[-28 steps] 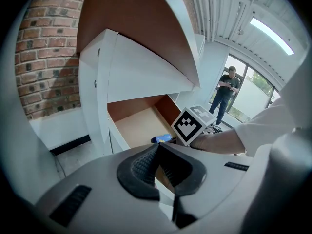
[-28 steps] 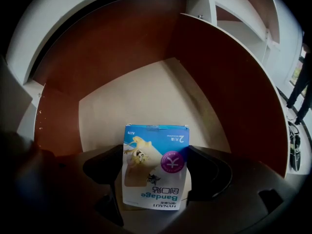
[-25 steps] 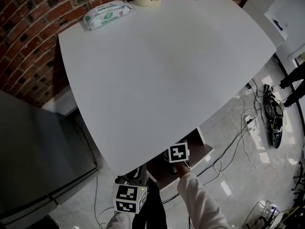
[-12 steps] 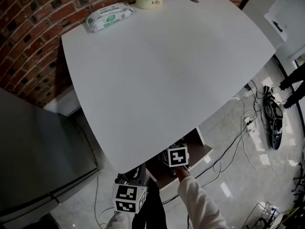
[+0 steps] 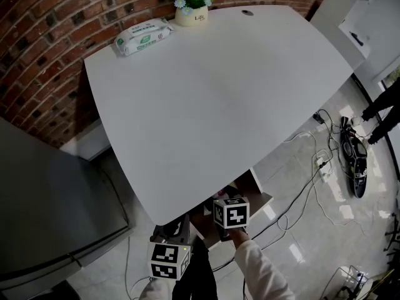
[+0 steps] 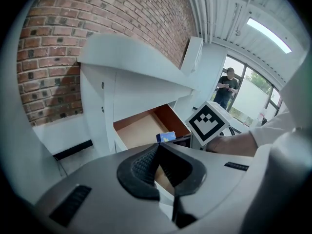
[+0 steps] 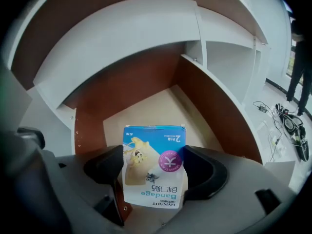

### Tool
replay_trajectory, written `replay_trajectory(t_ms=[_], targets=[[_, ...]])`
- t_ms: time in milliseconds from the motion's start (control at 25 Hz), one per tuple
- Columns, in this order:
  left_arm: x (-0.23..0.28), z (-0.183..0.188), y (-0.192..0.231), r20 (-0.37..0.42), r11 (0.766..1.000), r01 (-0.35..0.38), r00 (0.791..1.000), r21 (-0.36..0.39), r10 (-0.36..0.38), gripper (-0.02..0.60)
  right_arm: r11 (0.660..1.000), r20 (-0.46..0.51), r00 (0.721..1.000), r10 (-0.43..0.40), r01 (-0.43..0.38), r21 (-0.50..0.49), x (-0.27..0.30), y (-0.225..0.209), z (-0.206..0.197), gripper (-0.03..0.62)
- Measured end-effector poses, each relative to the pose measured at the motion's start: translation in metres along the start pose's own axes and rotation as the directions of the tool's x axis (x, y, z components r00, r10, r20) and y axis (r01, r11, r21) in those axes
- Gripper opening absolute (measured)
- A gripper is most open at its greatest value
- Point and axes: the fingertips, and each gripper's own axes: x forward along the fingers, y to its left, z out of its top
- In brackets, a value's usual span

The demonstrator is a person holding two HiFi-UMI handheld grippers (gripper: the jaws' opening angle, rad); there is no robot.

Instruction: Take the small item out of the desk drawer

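Observation:
A small blue bandage box (image 7: 155, 168) stands upright between the jaws of my right gripper (image 7: 155, 162), which is shut on it just above the open drawer (image 7: 146, 112). The drawer has a beige floor and brown sides. In the head view the right gripper (image 5: 230, 212) shows as its marker cube at the white desk's (image 5: 212, 99) front edge. The drawer (image 5: 255, 185) sticks out below that edge. My left gripper (image 6: 159, 146) is shut and empty, held back to the left. From there I see the box (image 6: 166, 136) and the drawer (image 6: 141, 126).
A pack of wipes (image 5: 142, 35) and a flower pot (image 5: 192, 5) sit at the desk's far edge by the brick wall. A dark cabinet (image 5: 50, 217) stands at the left. Cables (image 5: 322, 161) lie on the floor at the right, where a person (image 6: 227, 86) stands.
My right gripper has drawn back a little from under the desk edge towards me. The left gripper has stayed where it was.

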Motion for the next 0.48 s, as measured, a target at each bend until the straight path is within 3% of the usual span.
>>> replay_trajectory(t_ms=[480], targets=[[-0.024,0.031,-0.013,0.021,0.999,0.025,0.999,0.037,-0.026,0.015,0.997,0.152,0.988,0.035,-0.044,0.056,-0.087,0.02,0.033,0.397]])
